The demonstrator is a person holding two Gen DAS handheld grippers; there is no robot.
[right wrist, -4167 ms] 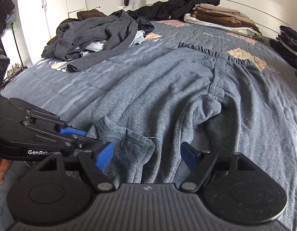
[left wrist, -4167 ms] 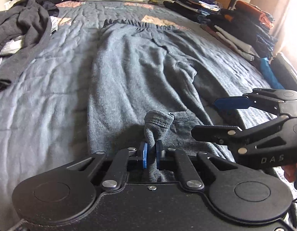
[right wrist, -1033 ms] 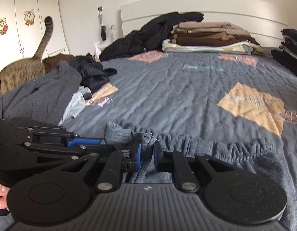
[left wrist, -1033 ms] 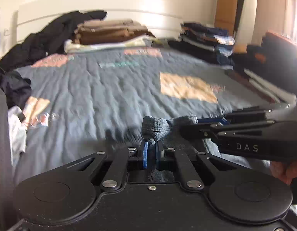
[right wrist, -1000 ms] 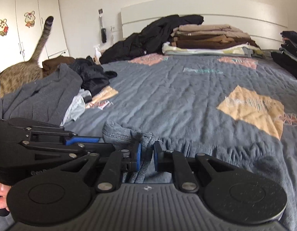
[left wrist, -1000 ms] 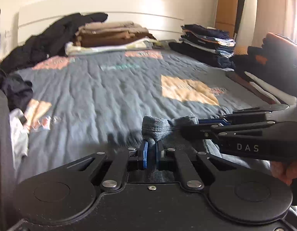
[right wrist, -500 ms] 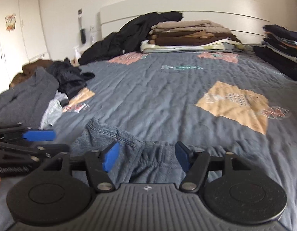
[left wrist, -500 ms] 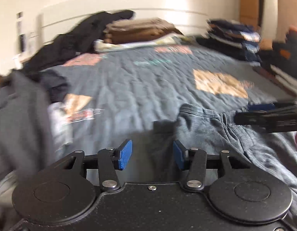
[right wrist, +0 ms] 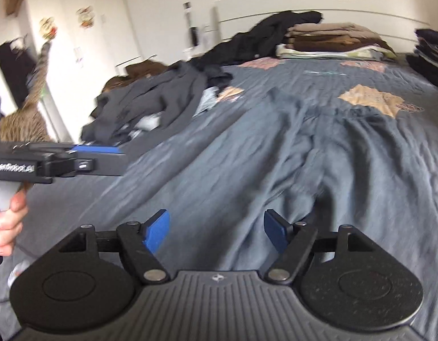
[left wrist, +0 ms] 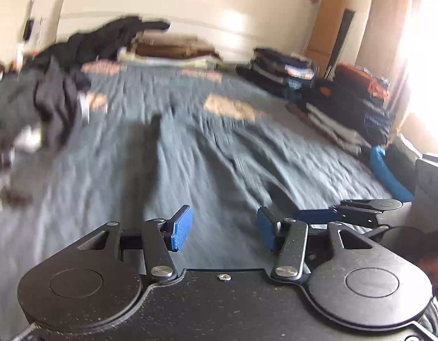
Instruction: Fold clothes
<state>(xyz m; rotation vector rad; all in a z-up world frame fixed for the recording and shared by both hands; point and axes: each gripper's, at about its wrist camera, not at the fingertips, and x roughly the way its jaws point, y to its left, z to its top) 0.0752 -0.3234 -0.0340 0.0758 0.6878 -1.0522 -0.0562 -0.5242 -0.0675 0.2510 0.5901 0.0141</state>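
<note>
Grey sweatpants [right wrist: 275, 153] lie folded lengthwise up the bed, the cuffs brought up near the waistband at the far end; they also show blurred in the left wrist view [left wrist: 207, 164]. My left gripper [left wrist: 223, 233] is open above the near end of the pants, nothing between its blue pads. My right gripper [right wrist: 216, 231] is open too, hovering over the near fold. Each gripper appears side-on in the other's view: the right one [left wrist: 346, 213] at right, the left one [right wrist: 85, 159] at left with a hand [right wrist: 6, 221] on its handle.
The blue-grey quilt [right wrist: 375, 79] covers the bed. A heap of unfolded dark clothes [right wrist: 150, 105] lies at left. Folded stacks stand by the headboard [right wrist: 329, 39] and along the right edge [left wrist: 346, 108]. A tabby cat [right wrist: 23, 122] stands at far left.
A second ago both grippers were shut on the trouser cuffs, carried up to the waistband. They let go, opened, and have drawn back toward the near end of the bed.
</note>
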